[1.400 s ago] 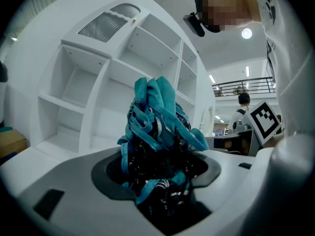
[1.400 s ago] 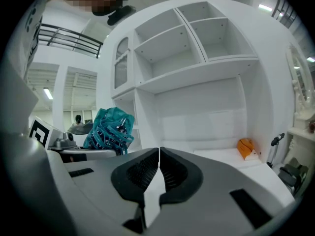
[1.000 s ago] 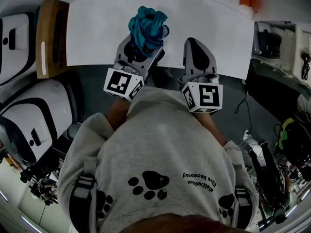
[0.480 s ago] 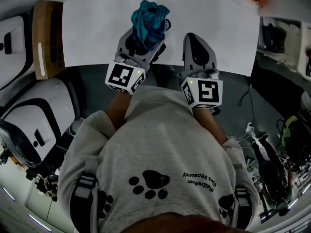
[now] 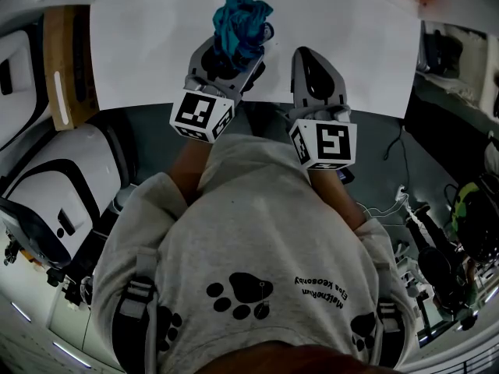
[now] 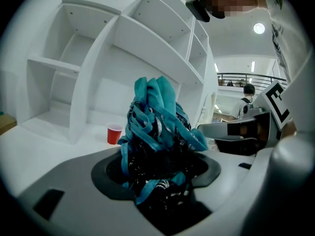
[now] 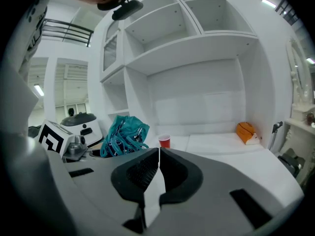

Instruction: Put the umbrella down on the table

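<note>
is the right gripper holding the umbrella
No, the right gripper is shut and empty, while the left gripper clamps the teal umbrella.

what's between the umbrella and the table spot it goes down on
Nothing visible: the left claw holds the umbrella over the white table. The red cup stands farther back, near the shelf, off the way down.
</note>
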